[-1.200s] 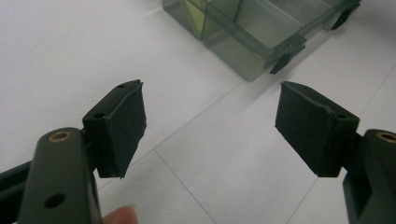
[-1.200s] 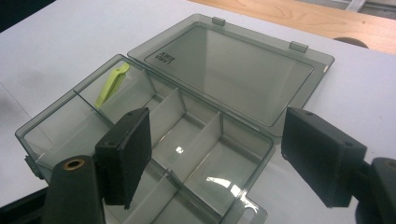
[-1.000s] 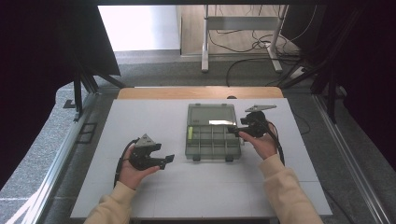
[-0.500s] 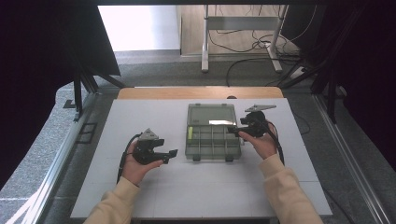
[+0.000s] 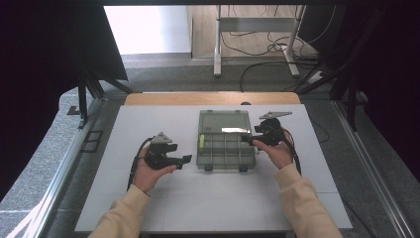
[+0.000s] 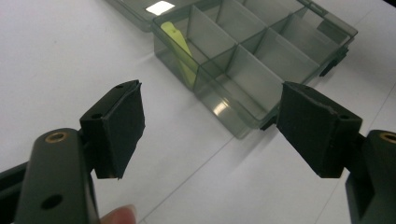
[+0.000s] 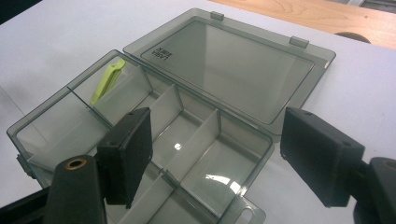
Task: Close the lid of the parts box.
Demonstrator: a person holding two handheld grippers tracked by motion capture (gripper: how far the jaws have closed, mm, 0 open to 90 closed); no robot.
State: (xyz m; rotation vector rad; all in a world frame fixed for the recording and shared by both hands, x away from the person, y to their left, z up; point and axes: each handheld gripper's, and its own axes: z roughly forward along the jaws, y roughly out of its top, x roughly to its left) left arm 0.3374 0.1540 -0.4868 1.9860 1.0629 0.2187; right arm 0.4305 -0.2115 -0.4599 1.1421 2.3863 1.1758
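Note:
A smoky clear compartment box [image 5: 226,147] lies open mid-table, its lid [image 5: 224,122] folded flat on the far side. A yellow-green piece [image 5: 201,143] leans in its left compartment [image 6: 180,51] [image 7: 108,80]. My left gripper [image 5: 184,159] is held left of the box, jaws open and empty, pointing at the box's near-left corner [image 6: 243,130]. My right gripper [image 5: 247,139] hovers at the box's right edge, open and empty, over the dividers [image 7: 187,140].
The white table top [image 5: 148,124] has a wooden strip [image 5: 213,97] along its far edge. A metal stand [image 5: 257,29] and cables [image 5: 277,69] sit on the floor beyond. Dark curtains hang at both sides.
My left gripper moved right and slightly forward, closer to the box's left side. The right gripper and the box stayed where they were.

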